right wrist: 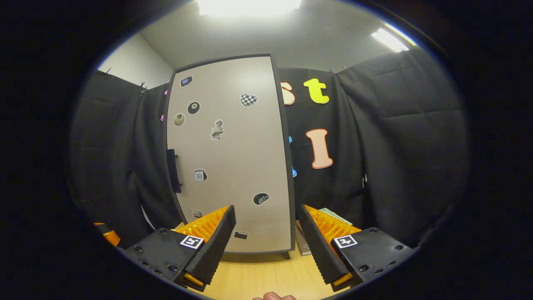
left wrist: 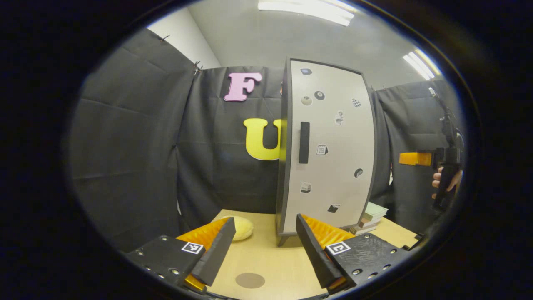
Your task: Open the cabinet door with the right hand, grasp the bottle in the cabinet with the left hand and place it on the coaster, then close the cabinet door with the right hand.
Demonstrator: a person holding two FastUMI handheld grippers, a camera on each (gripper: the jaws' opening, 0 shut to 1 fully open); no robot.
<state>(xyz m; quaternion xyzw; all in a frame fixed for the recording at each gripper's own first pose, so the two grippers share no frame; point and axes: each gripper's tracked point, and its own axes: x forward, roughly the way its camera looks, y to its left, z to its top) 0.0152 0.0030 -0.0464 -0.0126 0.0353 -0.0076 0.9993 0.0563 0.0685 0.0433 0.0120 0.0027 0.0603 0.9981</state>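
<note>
A tall grey cabinet stands on the wooden table, its sticker-covered door shut, with a black vertical handle near the left edge. The bottle is hidden behind the door. A round brown coaster lies on the table close in front of my left gripper, which is open and holds nothing. The right gripper view faces the same cabinet and its handle. My right gripper is open, a short way in front of the door. The right gripper's orange fingers and the hand holding it appear at the far right.
A pale yellow round cushion-like object lies on the table left of the cabinet. A stack of books sits right of the cabinet, also seen as books. Black cloth walls close the booth on all sides.
</note>
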